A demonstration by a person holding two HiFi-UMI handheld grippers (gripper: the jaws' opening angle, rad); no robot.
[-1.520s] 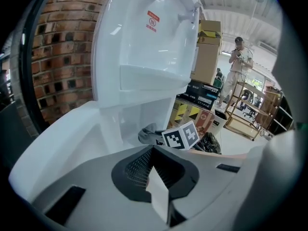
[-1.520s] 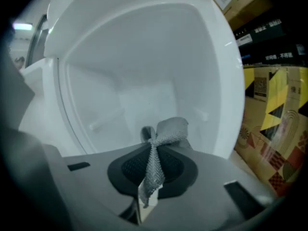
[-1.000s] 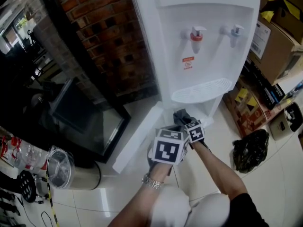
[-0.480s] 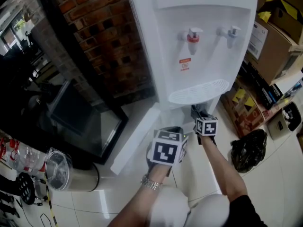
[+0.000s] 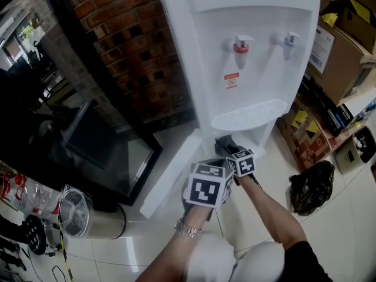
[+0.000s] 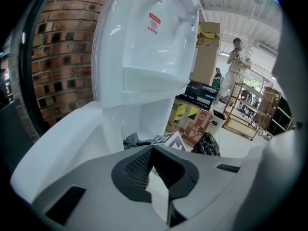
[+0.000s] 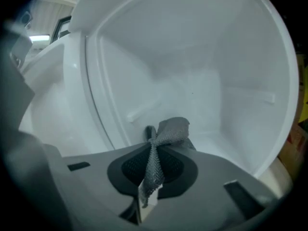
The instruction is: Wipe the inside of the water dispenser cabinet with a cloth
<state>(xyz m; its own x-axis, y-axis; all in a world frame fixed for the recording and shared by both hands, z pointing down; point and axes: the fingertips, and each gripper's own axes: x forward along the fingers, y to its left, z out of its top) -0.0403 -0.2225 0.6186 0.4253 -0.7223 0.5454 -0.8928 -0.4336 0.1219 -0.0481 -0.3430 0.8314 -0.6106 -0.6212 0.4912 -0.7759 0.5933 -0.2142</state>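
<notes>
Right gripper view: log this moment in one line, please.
right gripper: jaws shut on grey mesh cloth | cloth inside open white water dispenser cabinet | left gripper: jaws shut, empty, outside cabinet

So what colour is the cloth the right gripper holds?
The cloth is grey, finely woven; clearest in the right gripper view.

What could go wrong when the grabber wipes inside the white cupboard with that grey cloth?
1. The right gripper pinches only a narrow, bunched strip of the cloth, so hard rubbing might pull it out.
2. The cloth could catch on the small raised ridge on the cabinet wall.
3. The open door stands close beside the left gripper, which might knock it.
</notes>
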